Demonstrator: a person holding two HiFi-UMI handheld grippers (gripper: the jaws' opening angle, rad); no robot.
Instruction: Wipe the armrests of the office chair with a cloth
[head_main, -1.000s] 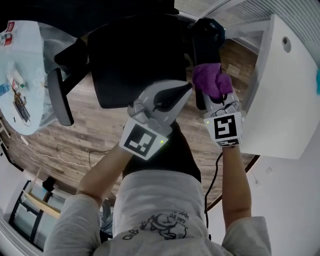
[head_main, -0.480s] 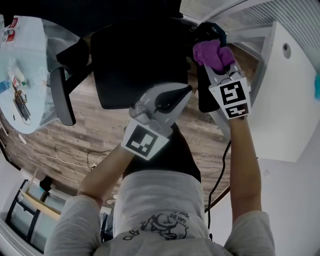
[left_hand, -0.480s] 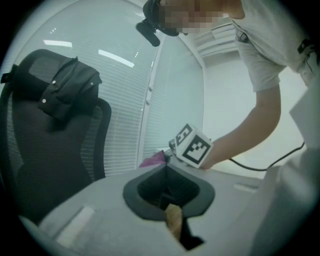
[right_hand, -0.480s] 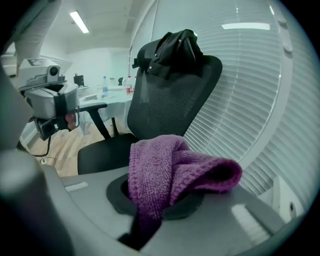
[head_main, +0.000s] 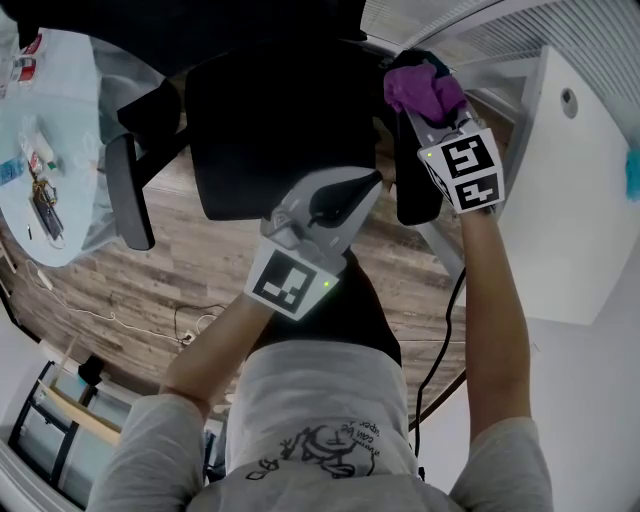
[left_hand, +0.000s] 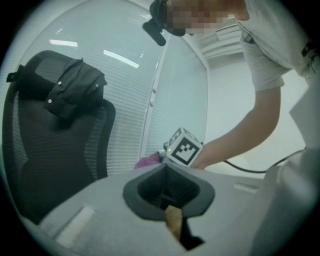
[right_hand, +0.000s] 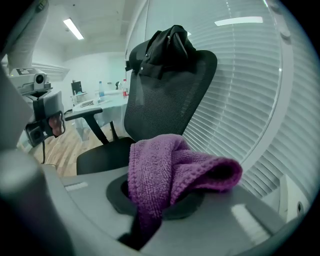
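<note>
The black office chair (head_main: 270, 130) stands in front of me, with a black garment (right_hand: 167, 45) draped over its mesh back. Its left armrest (head_main: 128, 190) is bare. My right gripper (head_main: 432, 118) is shut on a bunched purple cloth (head_main: 425, 92) and holds it at the far end of the right armrest (head_main: 415, 195). The cloth (right_hand: 170, 170) fills the right gripper view and hides the jaws. My left gripper (head_main: 375, 180) hovers over the seat's near edge, its jaws together and nothing in them. From the left gripper view, the cloth (left_hand: 147, 161) peeks out beside the right marker cube (left_hand: 182, 146).
A pale round table (head_main: 70, 120) with small items stands at the left. A white cabinet (head_main: 570, 200) and window blinds (right_hand: 260, 100) are close on the right. A black cable (head_main: 440, 340) hangs over the wooden floor (head_main: 200, 270).
My right gripper has carried the purple cloth away from me along the right armrest, from its middle to its far end. The left gripper has stayed put.
</note>
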